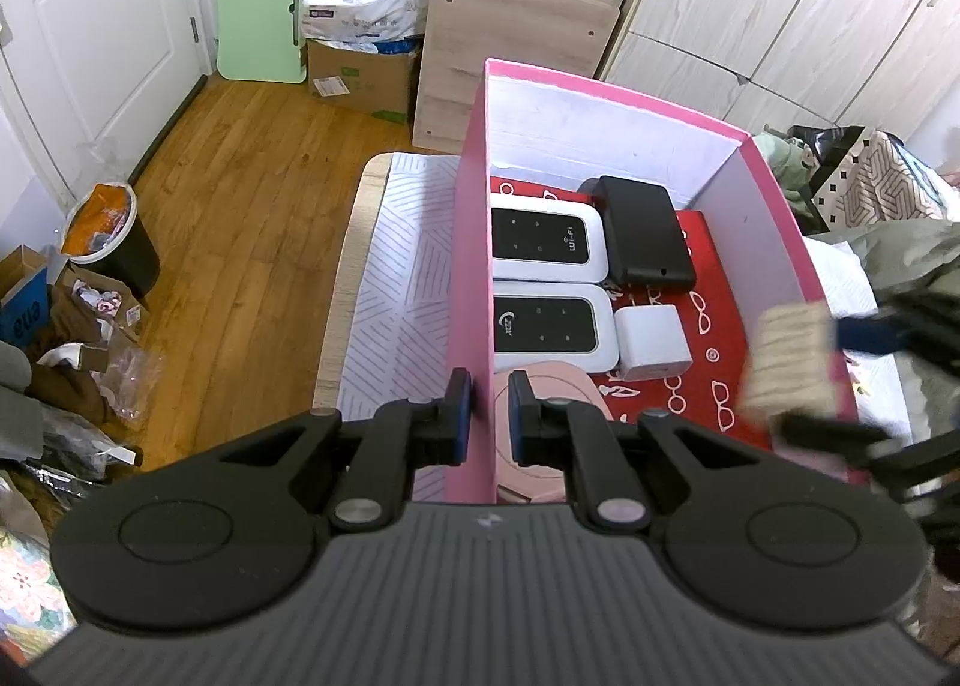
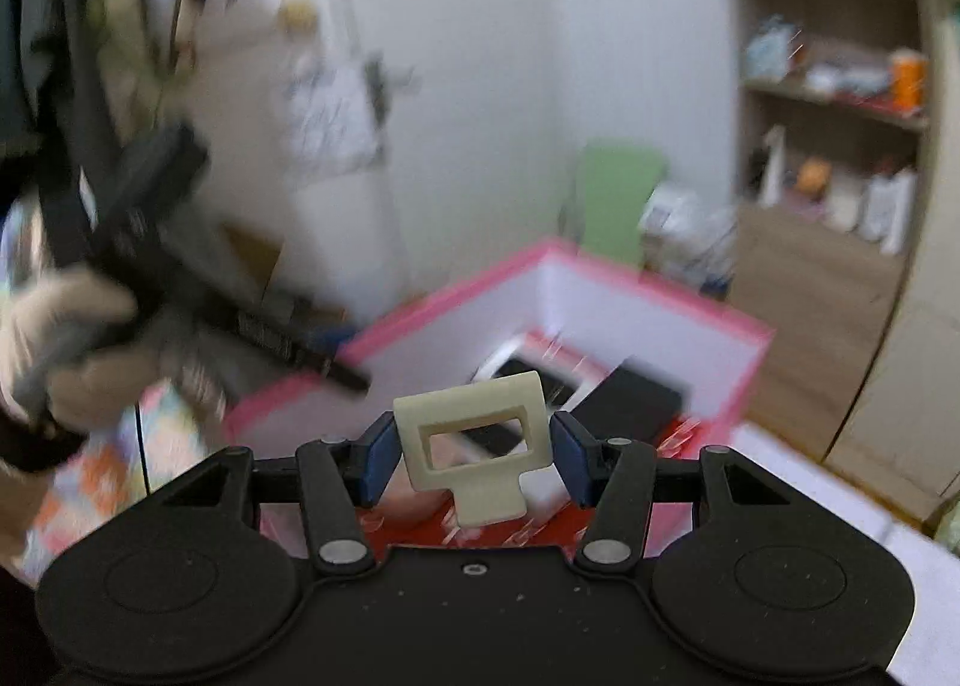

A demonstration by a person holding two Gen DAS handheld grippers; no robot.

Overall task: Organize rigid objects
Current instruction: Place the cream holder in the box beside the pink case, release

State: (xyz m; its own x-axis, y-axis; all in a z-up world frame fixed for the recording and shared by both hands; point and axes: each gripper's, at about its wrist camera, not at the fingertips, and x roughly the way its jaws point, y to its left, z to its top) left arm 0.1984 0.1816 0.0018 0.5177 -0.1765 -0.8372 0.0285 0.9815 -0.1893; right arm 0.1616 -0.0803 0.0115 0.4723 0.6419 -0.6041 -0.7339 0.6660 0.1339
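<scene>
Pink cardboard box [image 1: 471,242] on a white patterned tabletop [image 1: 396,278], wooden floor [image 1: 240,194] at nine o'clock.
Left gripper [image 1: 489,407] clamped on box's left wall; right gripper [image 2: 474,455] spread apart around cream plastic frame piece [image 2: 474,443], above box, contact unclear.

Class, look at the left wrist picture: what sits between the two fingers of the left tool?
The left wall of the pink box stands between the left tool fingers: one finger is outside, the other inside above a pink round object. The left wrist view shows it.
</scene>
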